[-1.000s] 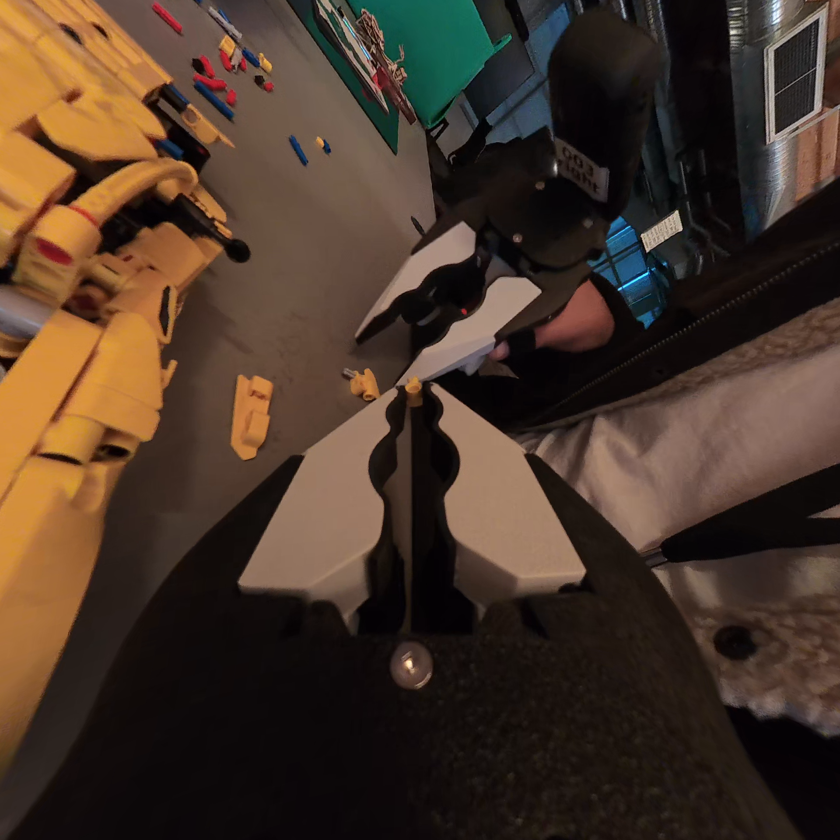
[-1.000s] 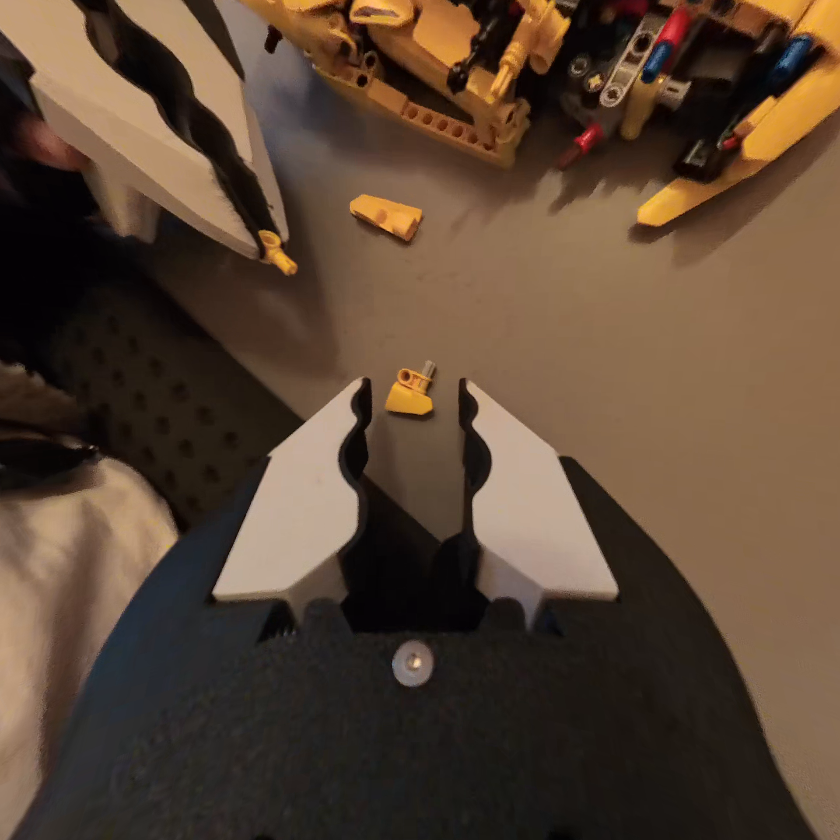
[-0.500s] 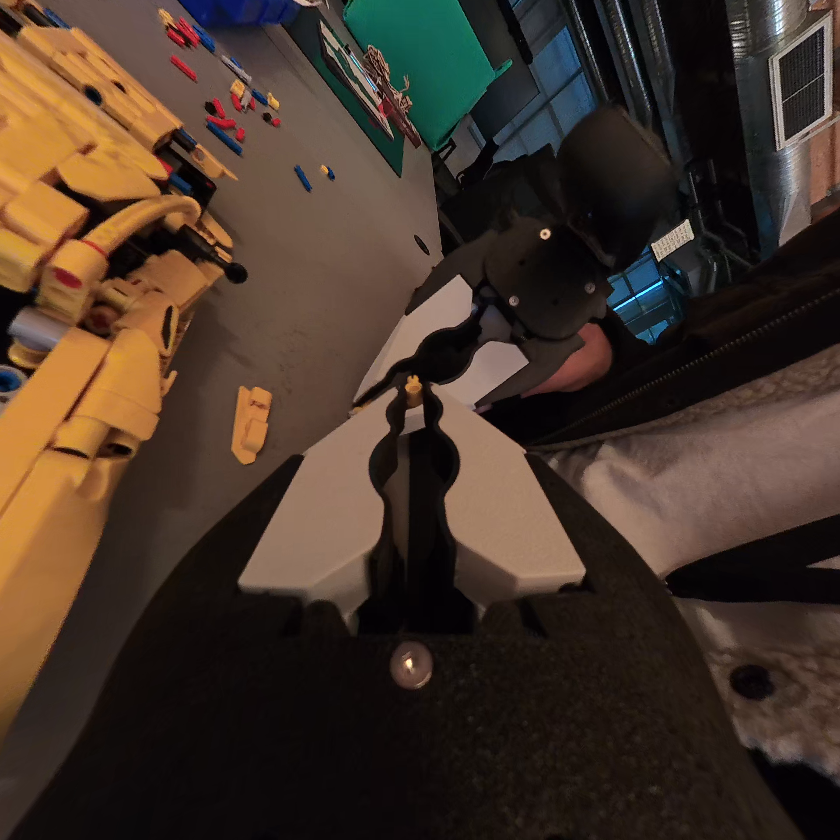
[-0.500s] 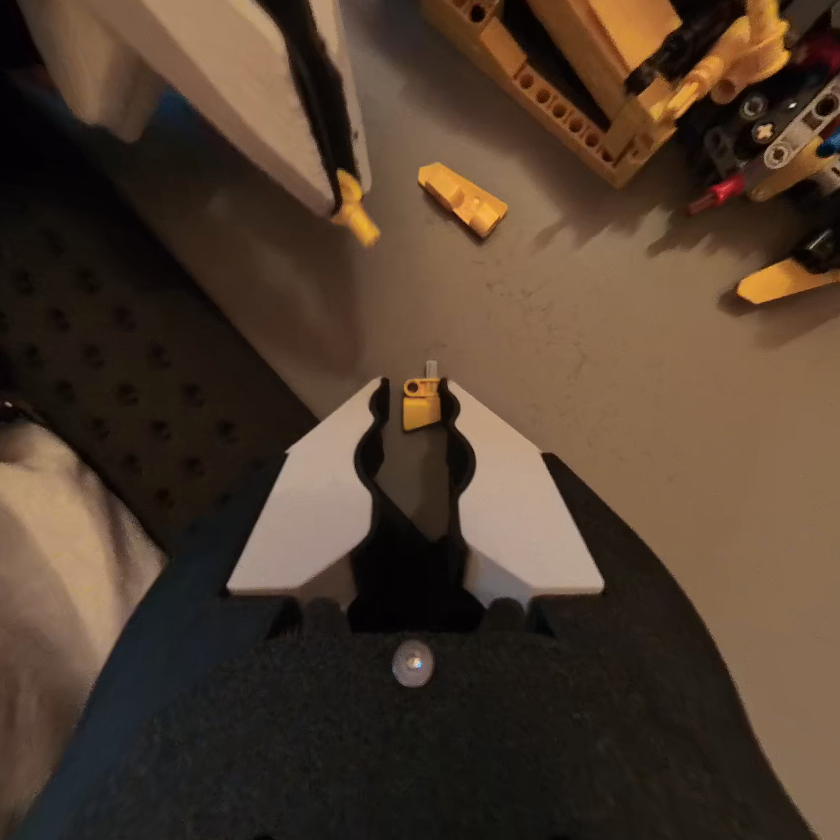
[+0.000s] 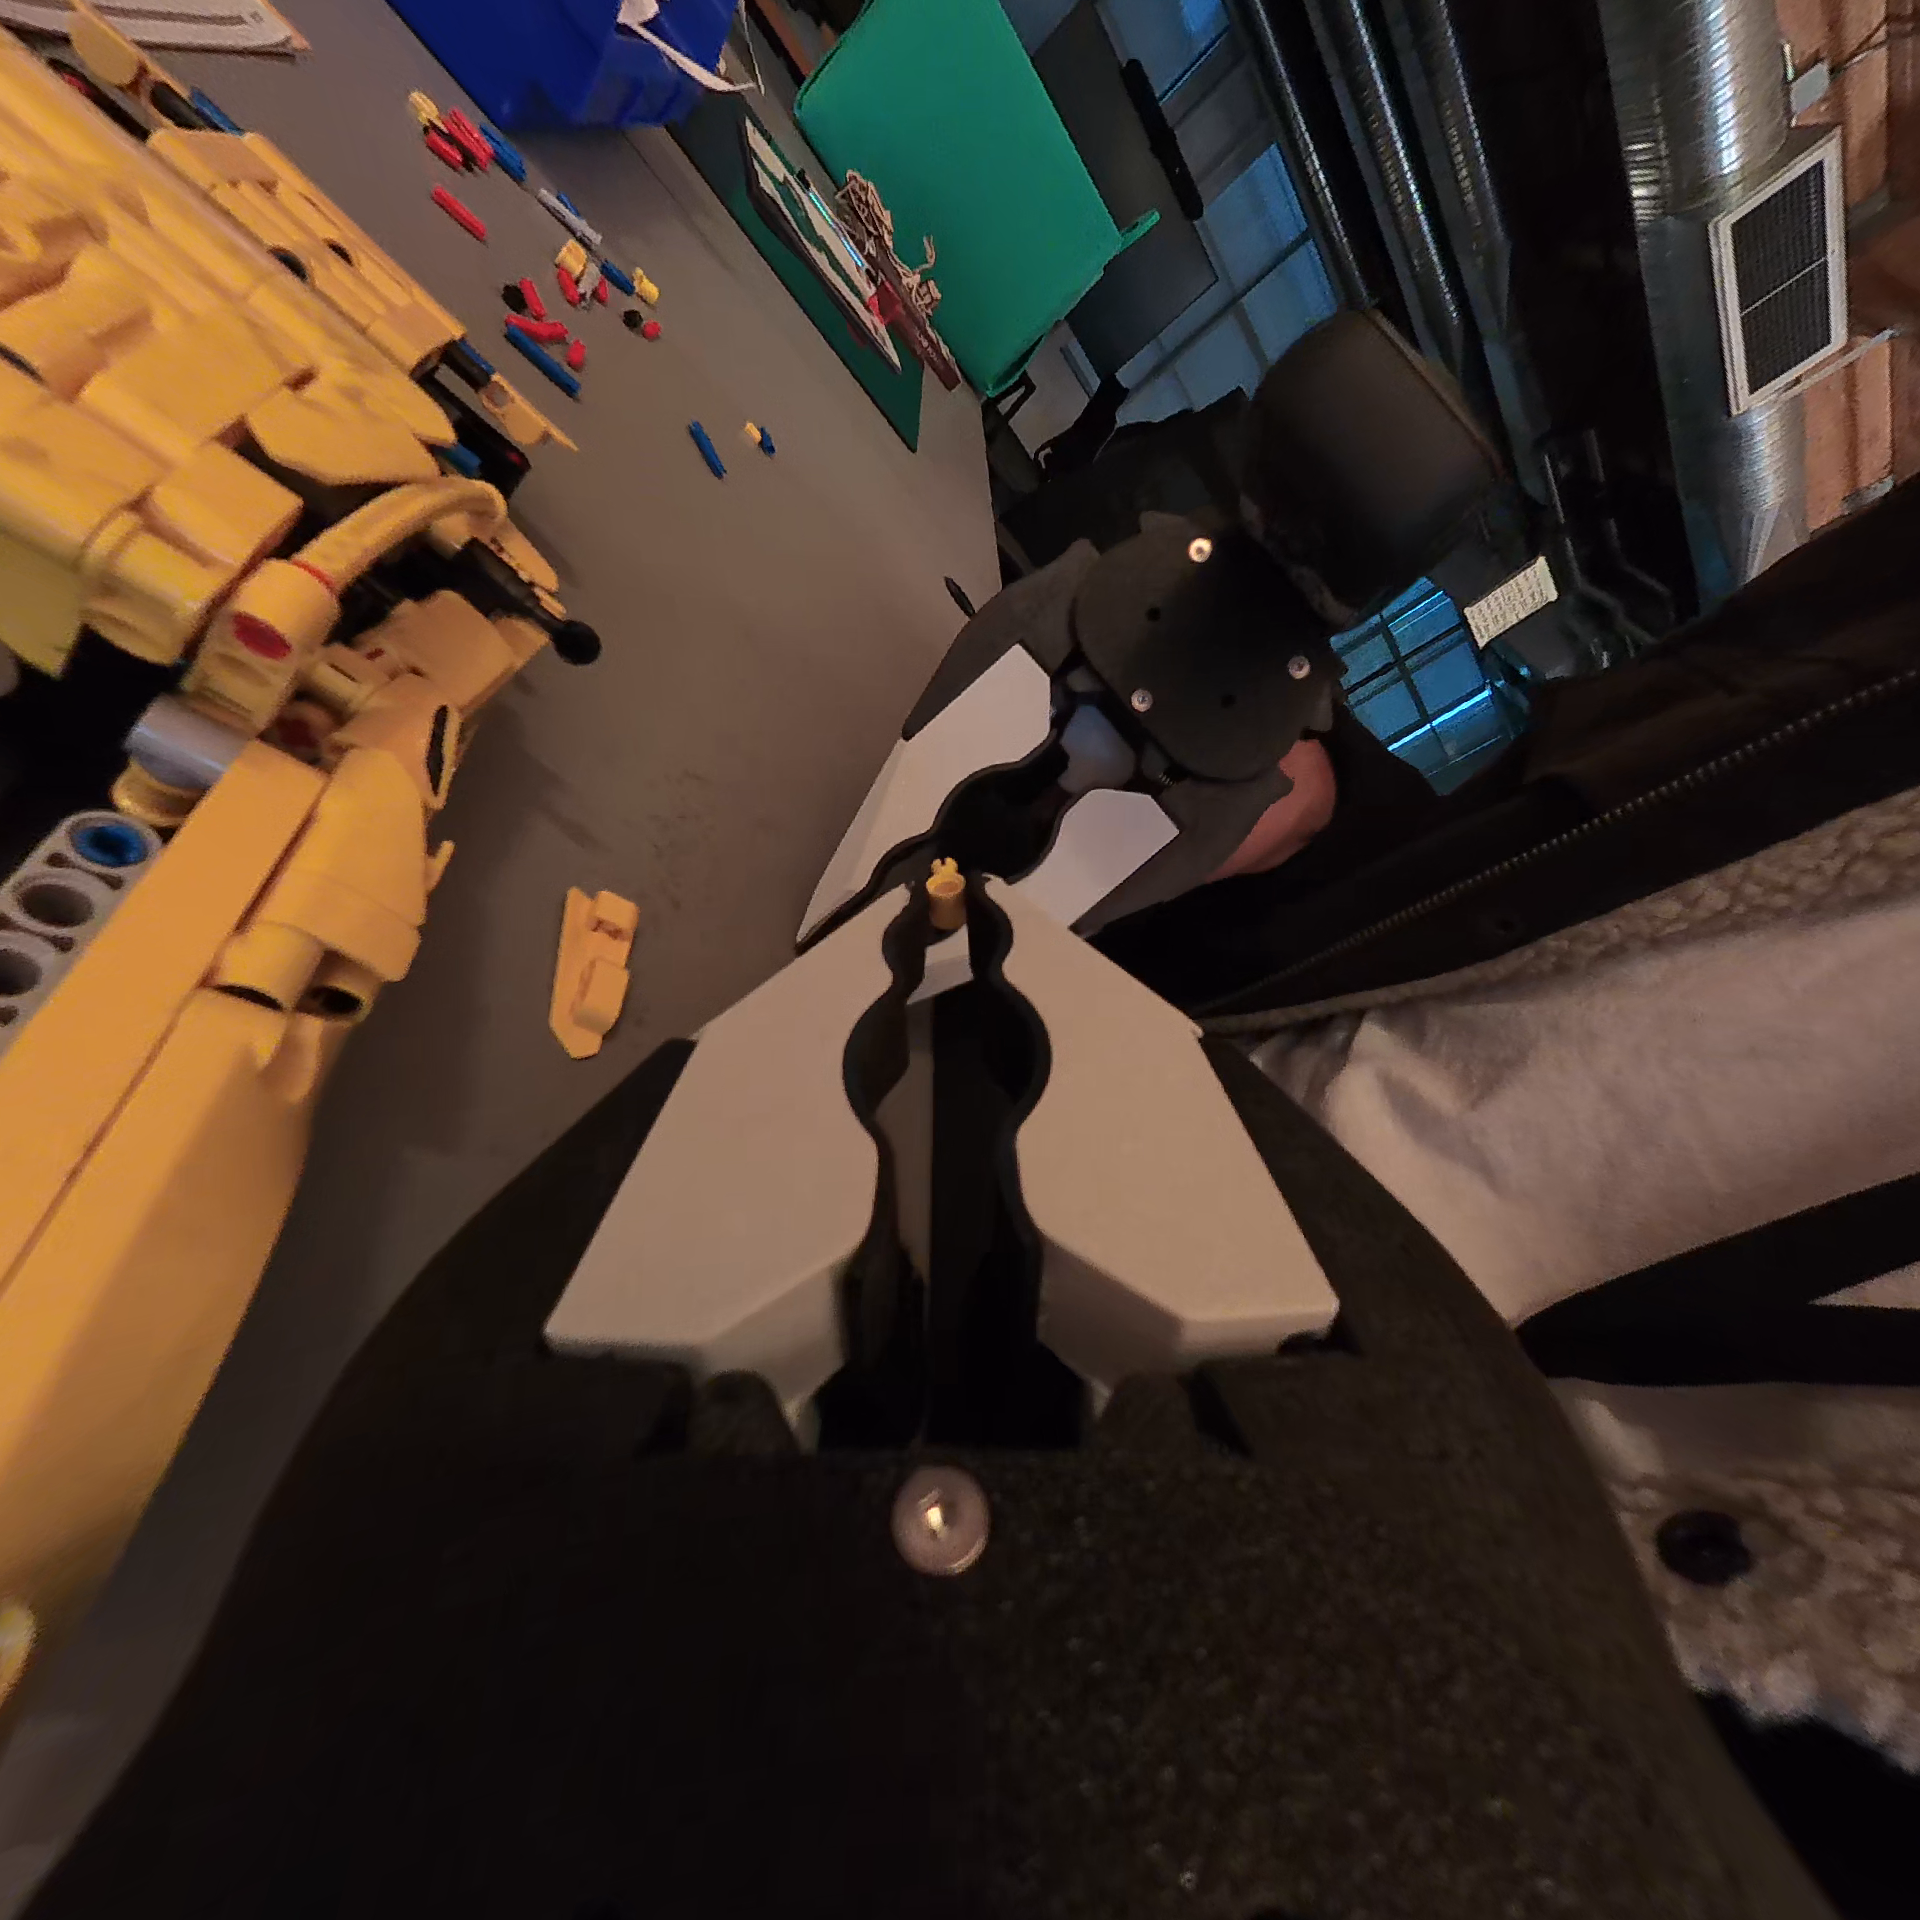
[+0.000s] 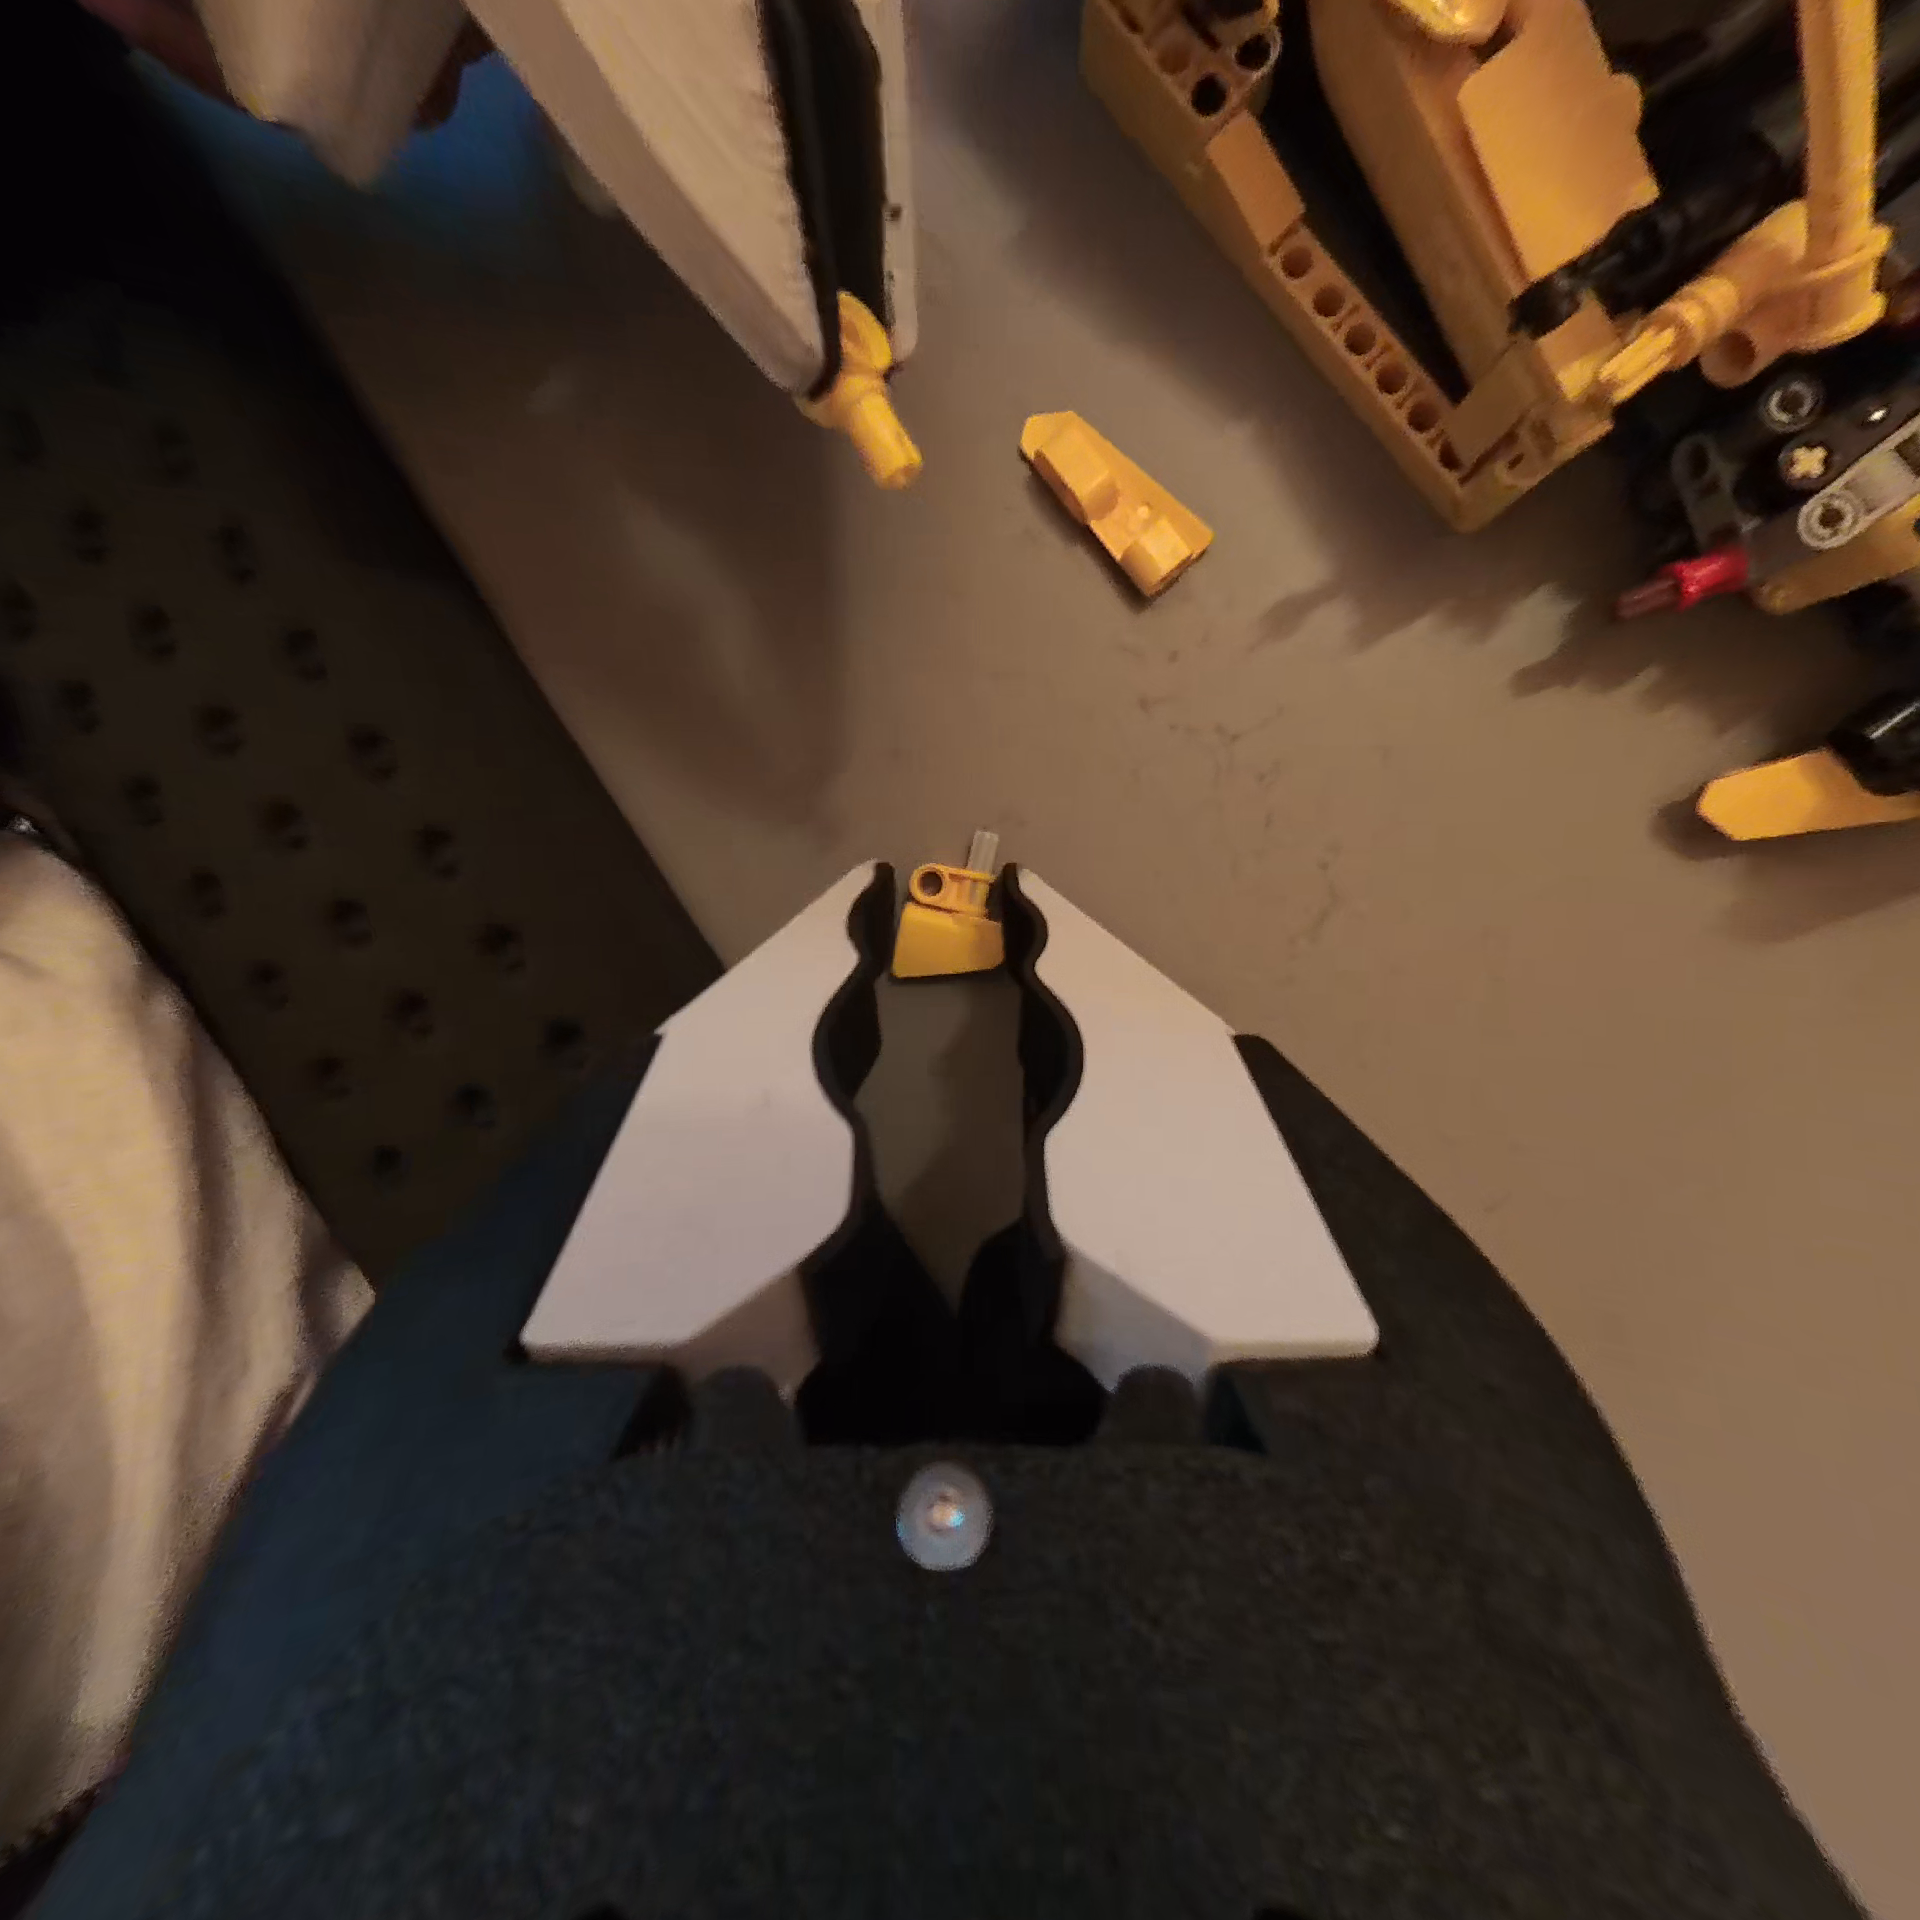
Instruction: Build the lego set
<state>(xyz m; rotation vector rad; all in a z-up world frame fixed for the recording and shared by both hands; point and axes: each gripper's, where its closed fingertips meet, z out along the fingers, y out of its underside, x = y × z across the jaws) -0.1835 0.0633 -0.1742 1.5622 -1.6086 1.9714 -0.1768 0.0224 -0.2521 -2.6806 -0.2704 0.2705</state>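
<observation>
- Left wrist view: our left hand-held gripper (image 5: 943, 902) is pinched nearly closed on a small yellow pin piece (image 5: 943, 896), which pokes out right at the fingertips. The big yellow lego model (image 5: 208, 665) is our landmark. It sits on the grey table (image 5: 727, 623), off to the left of this gripper. A loose yellow wedge piece (image 5: 592, 971) lies on the table between the model and the gripper. The right hand-held gripper shows just past our pin, near it, but we can't tell if they touch. Scattered red and blue pins (image 5: 540, 322) lie on the far side of the model.
- Right wrist view: our right hand-held gripper (image 6: 948, 914) is closed partway around a small yellow connector (image 6: 940, 930) with a pale axle stub (image 6: 982, 847). The right jaw looks to be touching it. We can't tell if the left jaw has bitten yet, or if the part is off the table. The model sits up and to the right, well apart from this gripper, with the wedge piece in between. The left gripper and its pin hang up and to the left, clear of the connector.
- Our guess at the step: joining two small parts in the air before they go on the model. Next we'd need a firm grip on the connector, then line the pin up with its hole and push straight. Both bits are tiny, so either could easily twist in the grip.
</observation>
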